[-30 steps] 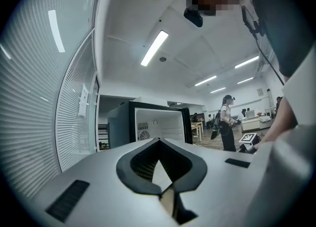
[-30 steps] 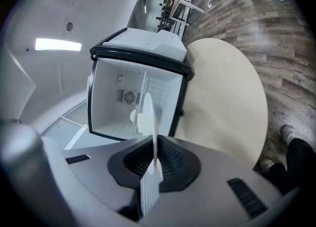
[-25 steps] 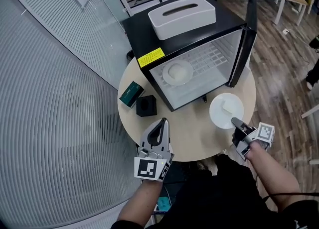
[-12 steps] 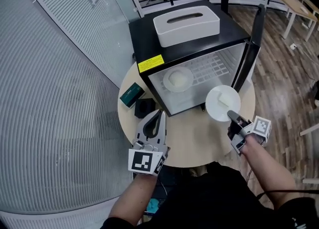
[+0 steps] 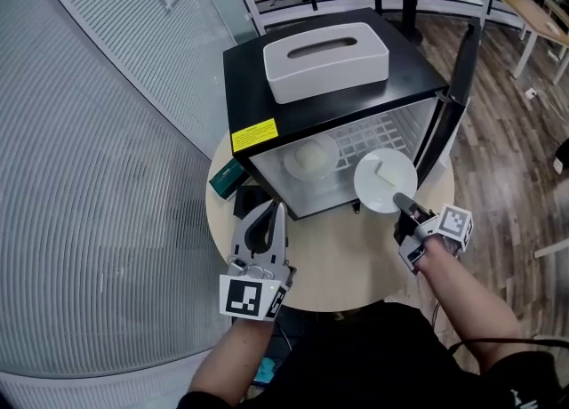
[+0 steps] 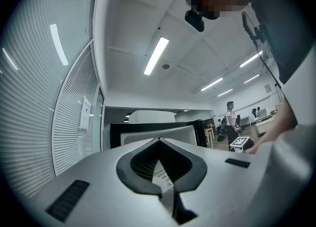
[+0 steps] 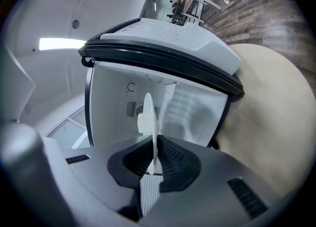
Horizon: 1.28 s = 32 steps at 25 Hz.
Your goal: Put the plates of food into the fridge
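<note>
A small black fridge [image 5: 267,87] stands open on a round table [image 5: 356,256], its door [image 5: 449,123] swung to the right. One white plate of food [image 5: 309,158] lies on the wire shelf inside. My right gripper [image 5: 400,201] is shut on the rim of a second white plate [image 5: 384,180] with a pale piece of food, held in the air at the fridge mouth. The right gripper view shows that plate [image 7: 148,117] edge-on between the pads, the fridge interior [image 7: 197,107] behind it. My left gripper [image 5: 274,213] is shut and empty, above the table's front left.
A white box [image 5: 324,60] sits on the fridge top. A green box [image 5: 224,180] and a black box [image 5: 247,198] lie on the table left of the fridge. A ribbed glass wall [image 5: 89,176] runs along the left. Wooden floor and other tables lie beyond.
The right gripper has lifted the plate off the table and carried it up to the fridge opening. The left gripper has risen and moved toward the fridge.
</note>
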Motion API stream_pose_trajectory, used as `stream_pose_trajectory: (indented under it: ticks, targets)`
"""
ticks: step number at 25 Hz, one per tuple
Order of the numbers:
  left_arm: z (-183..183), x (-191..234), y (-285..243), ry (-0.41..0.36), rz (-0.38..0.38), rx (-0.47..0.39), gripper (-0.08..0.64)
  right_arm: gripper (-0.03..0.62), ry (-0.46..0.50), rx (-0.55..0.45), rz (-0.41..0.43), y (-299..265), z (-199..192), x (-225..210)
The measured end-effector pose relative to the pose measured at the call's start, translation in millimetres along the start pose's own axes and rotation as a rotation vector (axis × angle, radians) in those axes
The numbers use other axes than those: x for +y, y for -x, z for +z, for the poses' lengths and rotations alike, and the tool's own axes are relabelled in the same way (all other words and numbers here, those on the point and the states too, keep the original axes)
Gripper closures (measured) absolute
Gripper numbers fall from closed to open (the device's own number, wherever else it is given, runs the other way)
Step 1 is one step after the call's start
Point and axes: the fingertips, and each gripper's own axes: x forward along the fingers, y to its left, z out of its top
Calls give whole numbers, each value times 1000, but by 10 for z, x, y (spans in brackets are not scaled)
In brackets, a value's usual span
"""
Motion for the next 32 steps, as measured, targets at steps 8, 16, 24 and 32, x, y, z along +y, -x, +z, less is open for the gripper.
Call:
stream_pose_trajectory:
  ticks: [8,16,24,32]
  targets:
    - [-128,-7,-311,7,-2,30,557,569,-47,-5,-42,-289,260,-176]
    - [-393,-41,-562,35,-7,62,557,569,-82,-12,-61,-541,421,-323]
    - [-557,30,-759,35,-16,71,557,569,-113,-13,-67,-845,523,-441]
    - [-631,98,-888,39,-4,86,557,569,-155,-15,-63,-1093,652,-412]
